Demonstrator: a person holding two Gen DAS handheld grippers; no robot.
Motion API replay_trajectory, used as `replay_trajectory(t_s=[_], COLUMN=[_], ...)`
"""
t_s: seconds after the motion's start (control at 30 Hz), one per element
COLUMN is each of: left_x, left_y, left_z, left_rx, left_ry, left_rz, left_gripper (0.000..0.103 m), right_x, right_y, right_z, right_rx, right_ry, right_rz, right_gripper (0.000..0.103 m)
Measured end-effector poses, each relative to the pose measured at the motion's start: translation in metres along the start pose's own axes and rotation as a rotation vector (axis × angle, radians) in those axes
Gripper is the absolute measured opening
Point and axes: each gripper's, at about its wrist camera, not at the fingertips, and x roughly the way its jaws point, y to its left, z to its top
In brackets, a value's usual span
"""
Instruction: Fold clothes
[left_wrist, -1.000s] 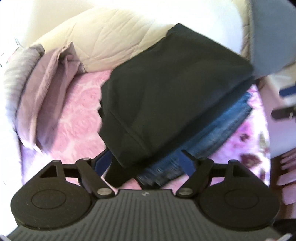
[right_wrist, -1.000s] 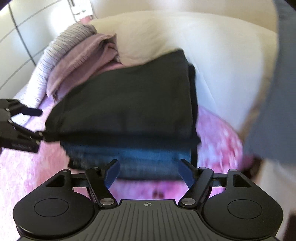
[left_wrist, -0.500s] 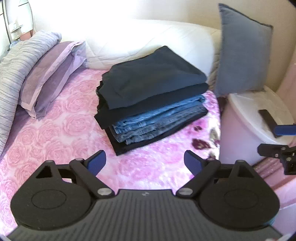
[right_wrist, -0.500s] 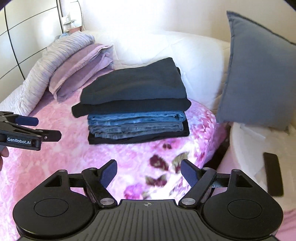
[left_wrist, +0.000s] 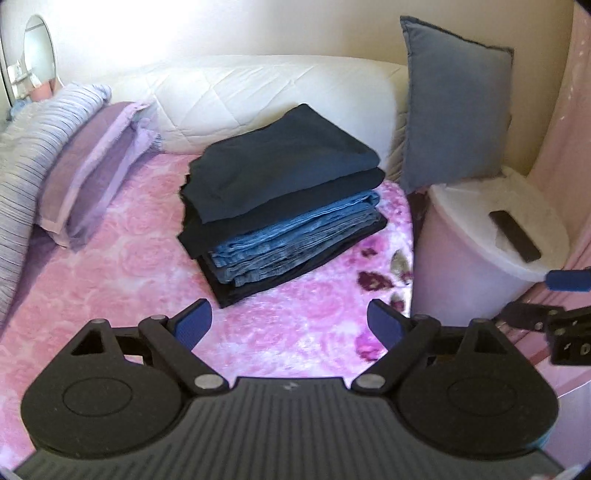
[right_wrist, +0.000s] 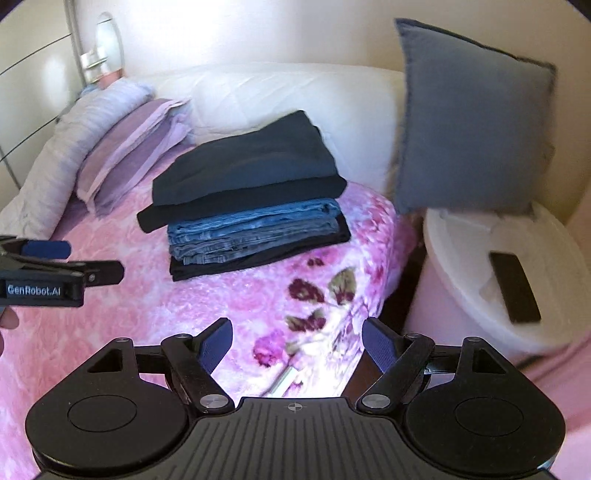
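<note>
on the bed (left_wrist: 129, 258), stack of folded clothes (left_wrist: 284, 206) looks done; i see left tongs (left_wrist: 290, 326) and right tongs (right_wrist: 297, 341) both apart, empty. next: find another garment.

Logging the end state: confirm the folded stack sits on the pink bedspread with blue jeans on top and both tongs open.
Wrong on the top layer. In the right wrist view a dark garment tops the stack; the jeans lie lower down. The bedspread and open left tongs and right tongs stand.

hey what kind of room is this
Most likely a bedroom: a bed with a pink floral blanket, pillows against a white padded headboard, and a stack of folded clothes lying on the blanket.
</note>
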Motion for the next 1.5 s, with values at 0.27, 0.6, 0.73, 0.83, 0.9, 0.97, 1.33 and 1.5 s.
replay_trajectory(t_s=[0.27, 0.6, 0.73, 0.83, 0.9, 0.97, 1.33, 1.5], left_x=[-0.002, 0.006, 0.009, 0.012, 0.013, 0.015, 0.024, 0.024], left_y=[0.006, 0.017, 0.020, 0.021, 0.020, 0.019, 0.018, 0.019], left_z=[-0.009, -0.018, -0.020, -0.019, -0.018, -0.016, -0.010, -0.010], left_rx=[-0.037, -0.122, -0.159, -0.162, -0.163, -0.171, -0.238, -0.237], left_ry=[0.015, 0.012, 0.015, 0.017, 0.019, 0.022, 0.041, 0.037], left_rz=[-0.029, -0.011, -0.012, -0.005, -0.003, -0.001, 0.006, 0.014], left_gripper=[0.089, 0.089, 0.089, 0.089, 0.089, 0.089, 0.089, 0.089], right_x=[-0.003, 0.006, 0.014, 0.019, 0.022, 0.025, 0.035, 0.036], right_y=[0.012, 0.030, 0.033, 0.034, 0.033, 0.030, 0.022, 0.024], right_z=[0.001, 0.014, 0.020, 0.024, 0.026, 0.028, 0.030, 0.030], right_rx=[0.004, -0.083, -0.106, -0.121, -0.122, -0.113, -0.104, -0.113], right_ry=[0.002, -0.011, -0.032, -0.042, -0.044, -0.044, -0.026, -0.024], right_rz=[0.001, 0.012, 0.009, 0.009, 0.013, 0.020, 0.029, 0.032], right_gripper=[0.080, 0.081, 0.081, 0.081, 0.081, 0.081, 0.081, 0.081])
